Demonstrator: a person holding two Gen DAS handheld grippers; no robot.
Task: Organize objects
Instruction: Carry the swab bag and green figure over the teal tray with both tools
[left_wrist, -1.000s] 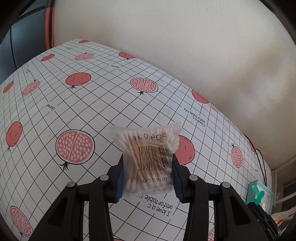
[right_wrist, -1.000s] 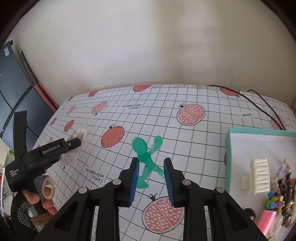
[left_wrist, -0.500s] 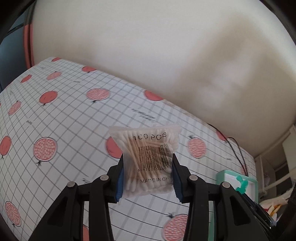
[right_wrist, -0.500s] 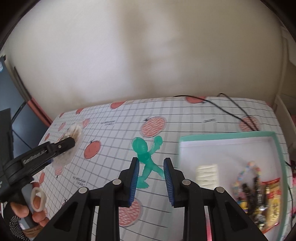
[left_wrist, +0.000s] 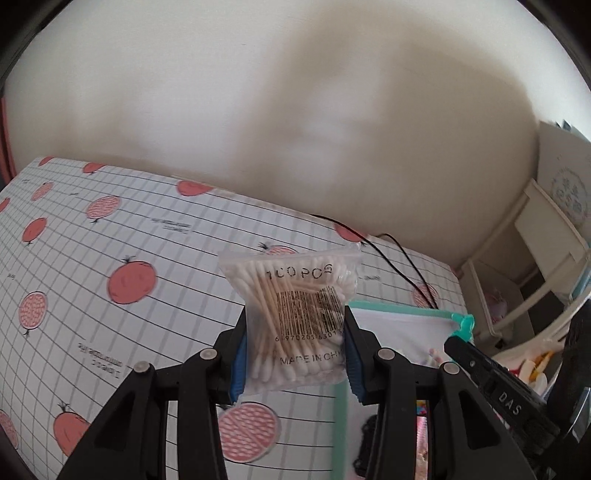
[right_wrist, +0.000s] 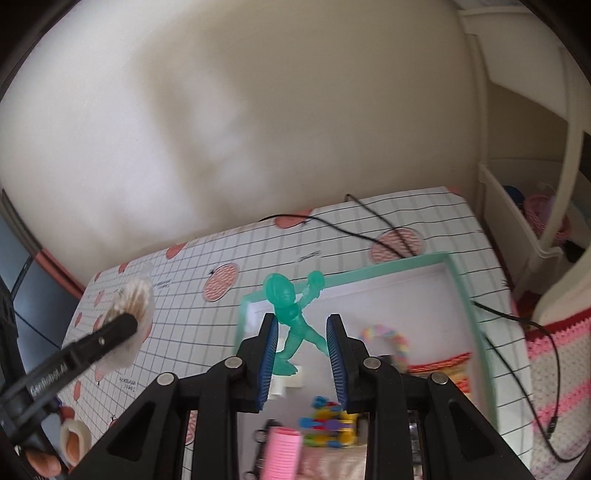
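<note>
Bag of cotton swabs (left_wrist: 295, 317), clear plastic, printed "100 PCS" and "MADE IN CHINA" with a barcode, pinched upright between the blue pads of the left gripper (left_wrist: 293, 354); jaws closed against the bag's two sides, bag raised clear of the tablecloth (left_wrist: 110, 258). Seen also from the right wrist view (right_wrist: 129, 317), swab ends poking past the tip of the left gripper (right_wrist: 118, 325), off to the left over the cloth

Green toy figure (right_wrist: 293, 317), translucent, one arm raised, clamped by its legs between the pads of the right gripper (right_wrist: 301, 354); jaws narrowed onto the legs, head and arm sticking out ahead. Held above the near-left part of the teal-rimmed tray (right_wrist: 461, 280). From the left wrist view, only the tip of the right gripper (left_wrist: 460, 338) visible with a scrap of green (left_wrist: 464, 326) at its end, beside the tray's far corner (left_wrist: 399, 308)

Inside the tray: a pastel bead bracelet (right_wrist: 388, 336), a pink hair roller (right_wrist: 282, 456), a blurred cluster of blue and yellow pieces (right_wrist: 328, 424), more at the right too smeared to name

White grid cloth with red pomegranate prints under everything; black cable (right_wrist: 369, 225) trailing across its far edge toward the wall
</note>
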